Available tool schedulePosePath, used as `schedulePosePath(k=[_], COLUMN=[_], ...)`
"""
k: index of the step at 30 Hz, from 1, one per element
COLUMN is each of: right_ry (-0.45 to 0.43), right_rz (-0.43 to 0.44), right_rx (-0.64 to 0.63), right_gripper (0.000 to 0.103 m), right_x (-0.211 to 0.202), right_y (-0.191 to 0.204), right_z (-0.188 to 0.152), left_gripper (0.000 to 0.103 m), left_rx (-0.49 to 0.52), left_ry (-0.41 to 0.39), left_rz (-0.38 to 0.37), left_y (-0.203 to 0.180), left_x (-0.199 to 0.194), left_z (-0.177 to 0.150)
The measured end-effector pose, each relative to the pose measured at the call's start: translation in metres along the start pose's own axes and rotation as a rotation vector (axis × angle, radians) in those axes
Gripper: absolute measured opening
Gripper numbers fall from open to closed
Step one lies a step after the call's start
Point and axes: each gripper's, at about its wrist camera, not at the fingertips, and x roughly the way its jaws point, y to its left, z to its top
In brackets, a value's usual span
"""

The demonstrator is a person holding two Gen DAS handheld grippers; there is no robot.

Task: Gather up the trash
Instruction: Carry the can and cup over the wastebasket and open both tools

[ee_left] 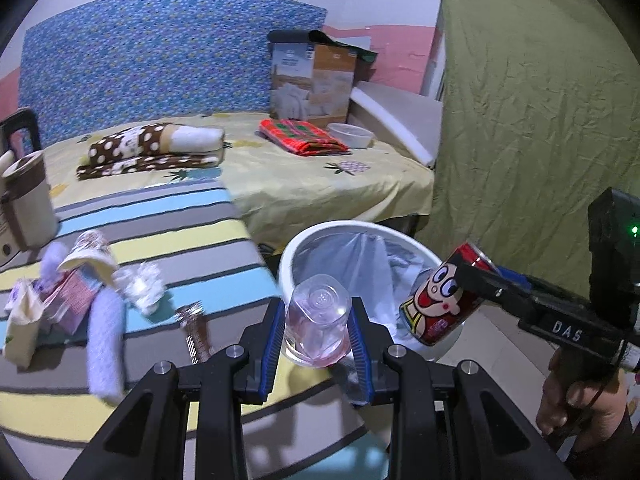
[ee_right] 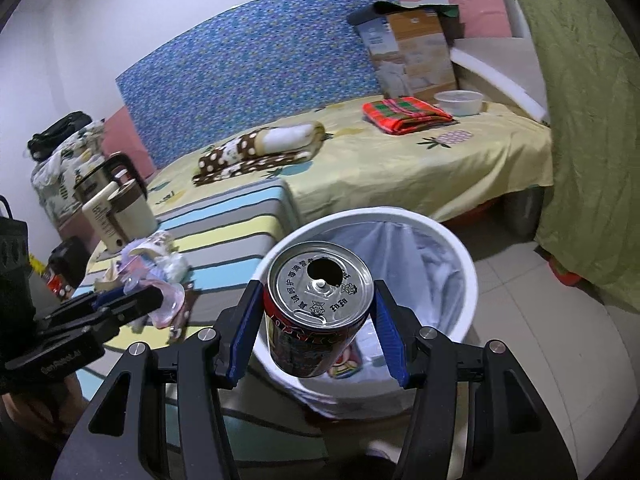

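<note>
My left gripper (ee_left: 316,330) is shut on a clear plastic bottle (ee_left: 318,320) with pink liquid, held at the near rim of the white trash bin (ee_left: 320,232). My right gripper (ee_right: 318,316) is shut on a red cartoon drink can (ee_right: 316,304), opened top facing the camera, held over the bin (ee_right: 460,248), which is lined with a clear bag. The can also shows in the left wrist view (ee_left: 440,296) at the bin's right rim. A pile of crumpled wrappers and tissues (ee_left: 76,288) lies on the striped table (ee_left: 180,236).
A beige kettle (ee_left: 28,200) stands at the table's left. A bed (ee_left: 320,176) behind holds folded blankets, a red cloth, a white bowl and a cardboard box. A green curtain (ee_left: 540,100) hangs at the right. Tiled floor (ee_right: 540,320) surrounds the bin.
</note>
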Motion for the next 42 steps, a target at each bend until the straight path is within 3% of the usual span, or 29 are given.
schedulePosePath(k=[13, 25, 31, 35, 42], right_ry=[0.02, 0.076, 0.106, 0.104, 0.077], right_rz=[-0.051, -0.094, -0.143, -0.163, -0.177], right_rx=[0.042, 0.049, 0.036, 0.041, 0.034], right_gripper=[0.056, 0.056, 0.056, 0.056, 0.056], right_x=[0.012, 0.026, 0.031, 0.029, 0.02], right_y=[-0.031, -0.048, -0.051, -0.054, -0.054], right_z=[0.0, -0.006, -0.008, -0.01, -0.01], left_gripper=[0.032, 0.033, 0.034, 0.044, 0.044], left_rx=[0.029, 0.033, 0.026, 0.018, 0.01], left_ry=[0.037, 0.123, 0.156, 0.151, 0.146], left_rz=[-0.082, -0.113, -0.097, -0.092, -0.083], left_y=[-0.022, -0.023, -0.019, -0.019, -0.015], left_x=[0.054, 0.1, 0.107, 0.106, 0.099], left_z=[0.015, 0.007, 0.0, -0.001, -0.004])
